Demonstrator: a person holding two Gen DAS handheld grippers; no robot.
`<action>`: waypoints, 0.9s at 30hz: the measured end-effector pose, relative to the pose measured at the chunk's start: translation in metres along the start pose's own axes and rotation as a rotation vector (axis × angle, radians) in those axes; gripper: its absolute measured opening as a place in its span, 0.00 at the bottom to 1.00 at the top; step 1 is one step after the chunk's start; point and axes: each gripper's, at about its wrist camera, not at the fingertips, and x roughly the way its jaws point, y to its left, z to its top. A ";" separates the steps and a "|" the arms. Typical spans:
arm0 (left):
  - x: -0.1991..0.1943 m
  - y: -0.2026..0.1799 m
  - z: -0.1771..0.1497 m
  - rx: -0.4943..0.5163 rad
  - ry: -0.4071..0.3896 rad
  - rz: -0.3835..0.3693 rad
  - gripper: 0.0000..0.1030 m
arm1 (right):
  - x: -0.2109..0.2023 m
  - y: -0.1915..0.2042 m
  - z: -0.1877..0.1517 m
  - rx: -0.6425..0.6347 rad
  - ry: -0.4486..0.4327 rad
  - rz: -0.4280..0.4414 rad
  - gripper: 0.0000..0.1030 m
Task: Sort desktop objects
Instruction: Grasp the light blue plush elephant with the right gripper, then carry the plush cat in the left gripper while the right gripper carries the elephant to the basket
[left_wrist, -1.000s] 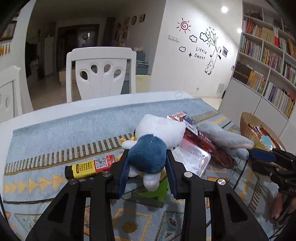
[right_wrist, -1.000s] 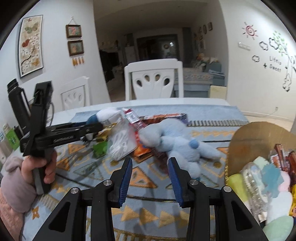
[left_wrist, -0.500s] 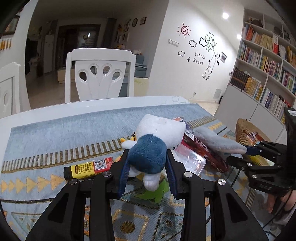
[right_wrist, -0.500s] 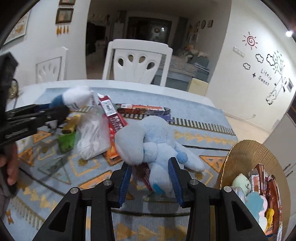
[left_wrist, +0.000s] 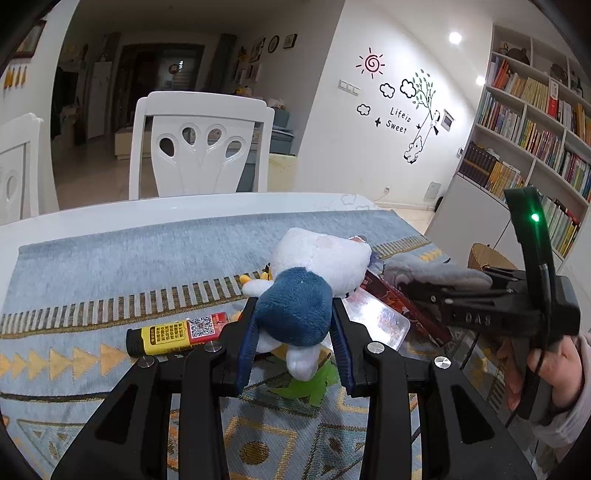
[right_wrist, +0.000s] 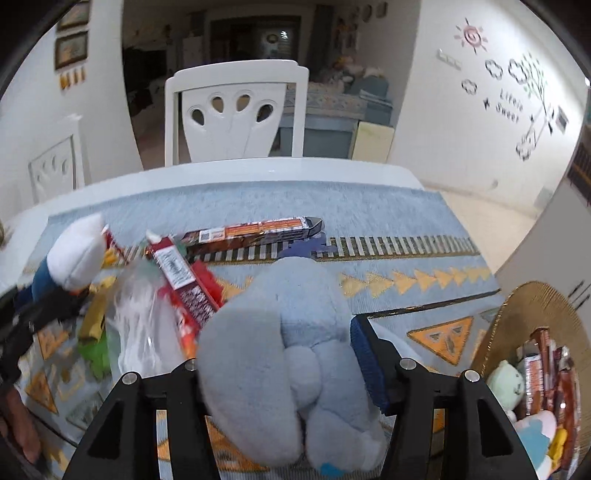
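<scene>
Plush toys sit in both grippers. White-and-navy plush (left_wrist: 310, 280) is clamped at its blue body between the fingers of the left gripper (left_wrist: 295, 350), low over the patterned runner (left_wrist: 110, 258) on the tabletop (left_wrist: 110, 218). Just beside it lie a yellow tube (left_wrist: 173, 334) and a clear plastic pack (left_wrist: 380, 321). The right gripper (right_wrist: 280, 369) is closed on a grey-blue plush (right_wrist: 288, 354), with red snack boxes (right_wrist: 184, 280) behind and a woven basket (right_wrist: 517, 317) of sorted items to its right.
</scene>
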 end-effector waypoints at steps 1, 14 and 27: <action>0.000 0.000 0.000 0.000 0.001 -0.001 0.33 | 0.001 -0.002 0.002 0.011 0.006 0.008 0.54; -0.002 -0.001 0.001 -0.003 -0.009 -0.009 0.33 | -0.032 0.003 -0.001 0.054 -0.102 0.113 0.49; -0.035 -0.053 0.020 0.114 -0.086 -0.019 0.33 | -0.138 -0.043 -0.043 0.075 -0.254 0.261 0.49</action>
